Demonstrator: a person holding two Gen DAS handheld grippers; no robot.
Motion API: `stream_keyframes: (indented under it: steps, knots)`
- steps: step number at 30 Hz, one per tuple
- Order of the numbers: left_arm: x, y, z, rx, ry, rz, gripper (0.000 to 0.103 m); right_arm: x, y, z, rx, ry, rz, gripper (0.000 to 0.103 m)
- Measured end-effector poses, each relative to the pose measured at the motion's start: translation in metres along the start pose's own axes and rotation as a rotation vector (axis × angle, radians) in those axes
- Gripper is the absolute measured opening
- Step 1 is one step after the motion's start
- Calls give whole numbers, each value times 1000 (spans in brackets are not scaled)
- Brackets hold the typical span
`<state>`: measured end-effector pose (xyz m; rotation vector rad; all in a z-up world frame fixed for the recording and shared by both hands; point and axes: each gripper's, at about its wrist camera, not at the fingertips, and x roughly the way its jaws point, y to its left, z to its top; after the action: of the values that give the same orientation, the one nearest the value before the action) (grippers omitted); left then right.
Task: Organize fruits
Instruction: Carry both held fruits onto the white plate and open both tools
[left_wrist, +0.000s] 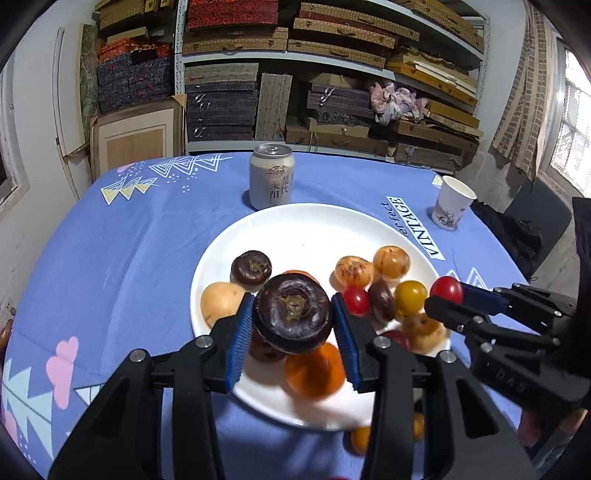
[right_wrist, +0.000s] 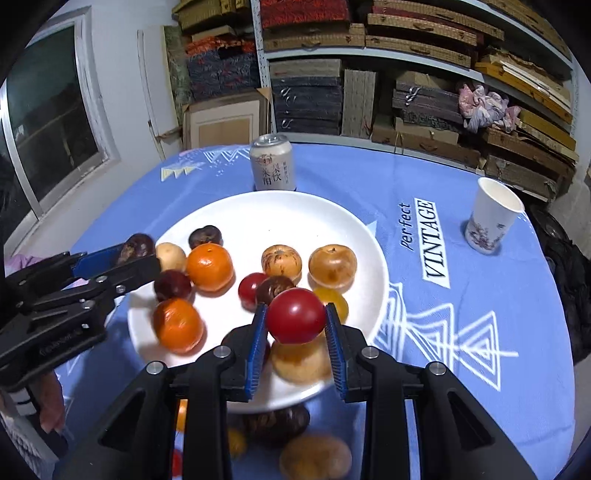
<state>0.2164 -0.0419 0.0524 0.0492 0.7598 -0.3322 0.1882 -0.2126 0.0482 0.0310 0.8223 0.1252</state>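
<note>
My left gripper is shut on a dark brown round fruit, held above the near edge of the white plate. My right gripper is shut on a red tomato over the plate's near side. Each gripper shows in the other's view: the right gripper with its tomato at the right, the left gripper with its dark fruit at the left. On the plate lie several fruits: oranges, tan ones, a red tomato, a yellow one.
A drink can stands just behind the plate and a paper cup at the far right of the blue tablecloth. Loose fruits lie on the cloth in front of the plate. Shelves of boxes stand behind the table.
</note>
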Motion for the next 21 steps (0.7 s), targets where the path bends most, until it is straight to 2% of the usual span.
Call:
stream_keyframes:
  steps: [4, 7, 9, 11, 12, 18, 21]
  knots:
    - [18, -2, 0, 21, 9, 35, 42, 12, 3, 11, -7, -14, 5, 32]
    - [27, -1, -3, 28, 14, 49, 42, 20, 5, 12, -25, -18, -26, 32]
    - [28, 0, -5, 23, 8, 39, 55, 24, 3, 10, -24, -8, -10, 43]
    - [24, 1, -6, 27, -15, 59, 68, 23, 2, 9, -15, -7, 0, 46]
    - [20, -1, -6, 33, -36, 71, 70, 20, 2, 8, -17, -13, -5, 47]
    - [-11, -6, -12, 63, -112, 124, 70, -1, 4, 4, -18, -39, 0, 55]
    - [-30, -7, -22, 69, -136, 122, 72, -20, 6, -4, -26, -59, 2, 56]
